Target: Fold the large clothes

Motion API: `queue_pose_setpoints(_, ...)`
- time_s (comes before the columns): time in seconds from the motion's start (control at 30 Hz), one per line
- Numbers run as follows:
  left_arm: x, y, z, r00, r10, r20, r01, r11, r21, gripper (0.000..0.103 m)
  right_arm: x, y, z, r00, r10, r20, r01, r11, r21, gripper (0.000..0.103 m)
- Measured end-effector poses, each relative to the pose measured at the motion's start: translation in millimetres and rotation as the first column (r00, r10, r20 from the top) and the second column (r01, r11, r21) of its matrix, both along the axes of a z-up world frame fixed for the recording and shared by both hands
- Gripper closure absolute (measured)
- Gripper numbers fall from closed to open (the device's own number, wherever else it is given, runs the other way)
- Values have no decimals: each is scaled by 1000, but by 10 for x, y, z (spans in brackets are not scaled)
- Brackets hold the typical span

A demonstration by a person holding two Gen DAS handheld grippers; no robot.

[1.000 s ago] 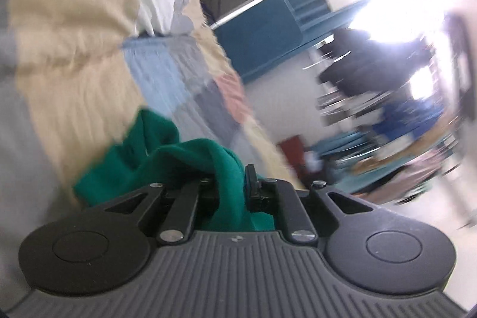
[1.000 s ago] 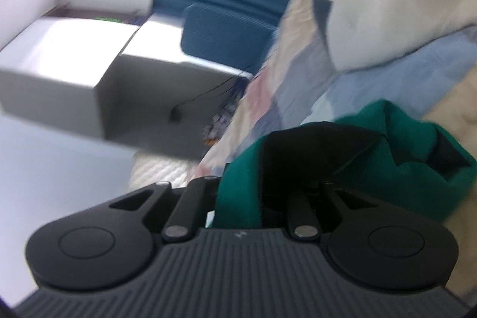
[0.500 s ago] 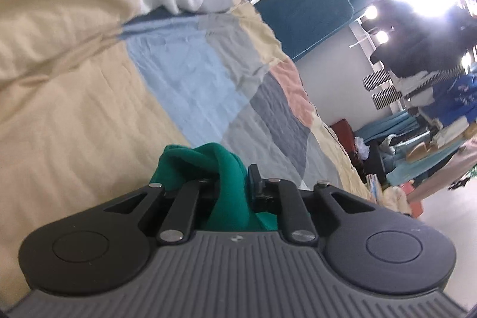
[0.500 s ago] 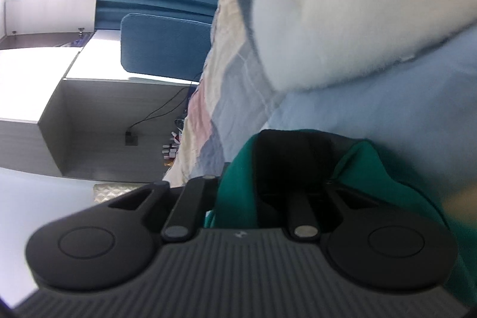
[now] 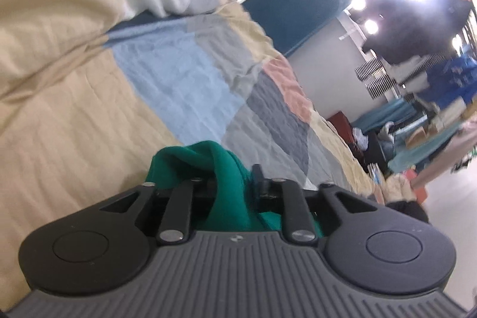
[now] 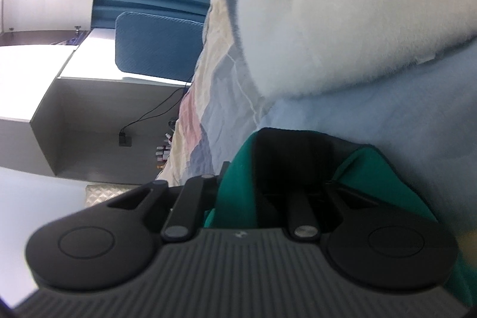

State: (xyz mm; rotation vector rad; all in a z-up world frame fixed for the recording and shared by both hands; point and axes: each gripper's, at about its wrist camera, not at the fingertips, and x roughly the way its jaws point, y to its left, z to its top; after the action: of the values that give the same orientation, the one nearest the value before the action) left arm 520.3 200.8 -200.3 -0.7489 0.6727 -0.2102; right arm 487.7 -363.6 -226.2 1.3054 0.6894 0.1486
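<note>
- green fabric of the garment (image 5: pixel 226 169) is bunched between the jaws of the left claw (image 5: pixel 231 184), rising as a rounded fold just ahead of the fingertips.
- the left claw's jaws are opening, with the green cloth between them; a small gap shows beside its right finger (image 5: pixel 258 176).
- the garment (image 6: pixel 238 184) also fills the right claw (image 6: pixel 268 184), whose jaws are closed narrowly on a thick wad with a dark inner fold at its middle.
- to the right of the right claw, more green cloth is seen trailing down and back past the body.
- the garment is so crumpled that its long axis and heading cannot be told from either view.
- below and ahead of both claws the patchwork quilt (image 5: pixel 184 85) is spread, in cream, pale blue, grey and pink.
- a white fluffy blanket (image 6: pixel 342 14) lies ahead of the right claw, above the green wad, on the quilt (image 6: pixel 372 121).
- a blue headboard (image 6: pixel 158 46) stands far ahead, to the left.
</note>
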Motion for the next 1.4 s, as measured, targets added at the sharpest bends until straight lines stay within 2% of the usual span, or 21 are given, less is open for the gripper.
queue_pose_setpoints(0.03,-79,3,50,1000,3,6,-3,1000,2,42,0,2,32,1000,3,10,-3,1000,-1,78)
queue_pose_setpoints(0.07,-157,11,96,1000,12,12,-12,1000,1,30,-36,3,91,1000,14,28,-13,1000,-12,75)
queue_pose_setpoints(0.13,-372,35,215,998,26,52,-26,1000,0,30,-128,19,228,998,26,56,-23,999,-46,57)
queue_pose_setpoints(0.2,-598,53,328,995,57,86,-59,998,23,30,-244,35,370,995,41,88,-35,997,-68,45)
queue_pose_setpoints(0.3,-981,-38,520,984,116,134,-136,979,153,30,-476,98,630,988,82,129,-58,982,-179,44)
queue_pose_setpoints(0.37,-1202,-131,616,980,112,164,-146,965,218,30,-666,154,807,985,93,146,-51,962,-267,44)
queue_pose_setpoints(0.47,-1495,-377,741,976,62,207,-124,945,302,30,-913,238,1006,973,138,186,-67,936,-345,44)
queue_pose_setpoints(0.57,-1603,-633,780,981,-14,196,-53,942,332,30,-1087,395,1141,955,202,217,-96,904,-417,43)
queue_pose_setpoints(0.63,-1585,-795,746,988,-38,148,-18,933,360,30,-1126,550,1195,942,255,216,-123,865,-487,44)
queue_pose_setpoints(0.77,-1463,-949,555,996,-44,78,9,917,399,31,-1067,935,1174,919,370,139,-194,728,-657,45)
queue_pose_setpoints(0.87,-1381,-957,385,998,-36,42,15,908,419,31,-958,1114,1039,910,409,71,-238,654,-718,52)
queue_pose_setpoints(0.93,-1322,-940,303,999,-34,42,12,901,433,31,-857,1218,962,905,423,37,-253,607,-753,54)
queue_pose_setpoints(1.03,-1227,-939,255,997,-29,66,-5,886,463,31,-733,1341,921,903,429,24,-243,556,-795,54)
queue_pose_setpoints(1.13,-1094,-927,221,997,-12,78,-28,872,489,31,-546,1431,872,902,431,13,-242,532,-812,54)
queue_pose_setpoints(1.2,-1000,-899,194,997,-6,83,-36,874,485,31,-433,1496,834,896,443,-4,-251,501,-828,54)
queue_pose_setpoints(1.27,-889,-865,186,997,-4,81,-35,878,477,31,-310,1574,757,890,454,-43,-272,453,-849,54)
queue_pose_setpoints(1.4,-679,-762,160,997,17,78,-50,900,432,30,-159,1666,681,873,479,-92,-304,386,-871,54)
